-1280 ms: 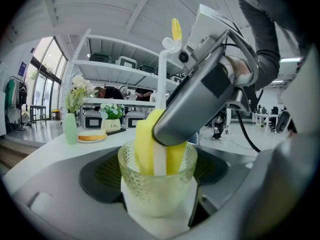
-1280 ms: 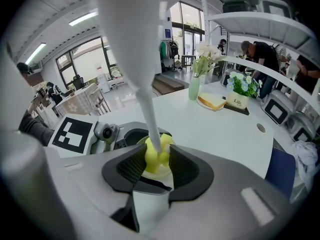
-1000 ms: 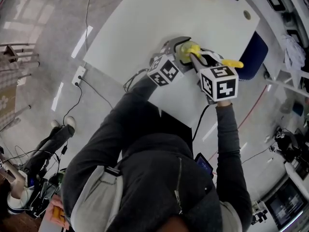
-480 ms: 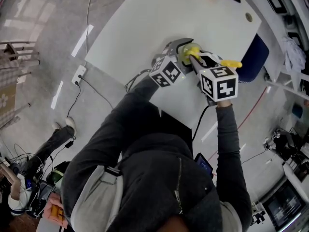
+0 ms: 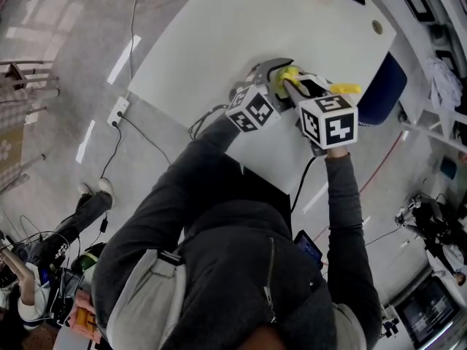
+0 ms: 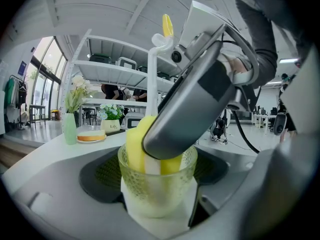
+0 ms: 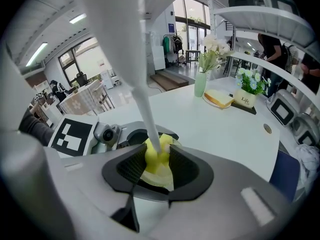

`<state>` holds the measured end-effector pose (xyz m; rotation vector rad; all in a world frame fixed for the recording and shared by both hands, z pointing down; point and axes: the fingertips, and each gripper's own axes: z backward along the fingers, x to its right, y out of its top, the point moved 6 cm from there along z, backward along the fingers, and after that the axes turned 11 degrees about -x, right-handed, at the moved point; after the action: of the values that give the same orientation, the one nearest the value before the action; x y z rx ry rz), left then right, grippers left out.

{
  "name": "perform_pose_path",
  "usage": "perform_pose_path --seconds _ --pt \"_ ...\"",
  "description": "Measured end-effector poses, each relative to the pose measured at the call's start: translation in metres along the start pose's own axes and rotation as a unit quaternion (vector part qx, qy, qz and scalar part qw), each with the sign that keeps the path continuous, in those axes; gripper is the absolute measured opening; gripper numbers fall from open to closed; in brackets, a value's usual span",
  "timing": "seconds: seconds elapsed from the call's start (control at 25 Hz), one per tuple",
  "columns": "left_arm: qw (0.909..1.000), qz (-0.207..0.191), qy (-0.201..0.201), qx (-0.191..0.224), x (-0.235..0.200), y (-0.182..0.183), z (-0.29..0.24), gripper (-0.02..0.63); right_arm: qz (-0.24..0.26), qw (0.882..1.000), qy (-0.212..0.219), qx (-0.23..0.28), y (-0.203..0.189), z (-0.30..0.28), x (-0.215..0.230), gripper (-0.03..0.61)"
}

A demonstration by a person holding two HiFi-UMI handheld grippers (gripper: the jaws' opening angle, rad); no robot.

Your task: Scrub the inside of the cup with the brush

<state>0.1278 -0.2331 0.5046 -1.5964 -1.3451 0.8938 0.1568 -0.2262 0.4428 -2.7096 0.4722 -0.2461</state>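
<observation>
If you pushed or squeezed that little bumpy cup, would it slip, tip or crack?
Probably stiff and breakable: the cup looks like clear glass. Its bumpy wall likely gives the left gripper better hold than smooth glass would. It looks short and wide, so it should resist tipping while the brush pushes inside.

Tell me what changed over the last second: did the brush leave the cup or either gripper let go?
The right gripper nudged the brush slightly; in the head view its yellow handle end moved a little up and left. Nothing was taken or released. The left gripper still clamps the cup, and the sponge head stays inside it.
</observation>
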Motion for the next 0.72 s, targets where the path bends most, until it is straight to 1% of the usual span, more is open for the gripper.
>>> perform_pose_path --seconds 0.4,0.56,0.72 --pt "1.0000 0.000 0.004 0.001 -0.0003 -0.0014 0.0061 0.397 0.000 1.000 -0.006 -0.003 0.0000 -0.0046 -0.0025 0.138" --pt "1.0000 -0.001 0.005 0.003 -0.0013 -0.0018 0.0074 0.397 0.009 1.000 -0.020 -0.011 -0.0027 -0.0043 -0.0025 0.139" --pt "1.0000 -0.001 0.005 0.004 -0.0028 -0.0022 0.0088 0.397 0.016 0.999 -0.022 -0.021 -0.0033 -0.0015 -0.0027 0.138"
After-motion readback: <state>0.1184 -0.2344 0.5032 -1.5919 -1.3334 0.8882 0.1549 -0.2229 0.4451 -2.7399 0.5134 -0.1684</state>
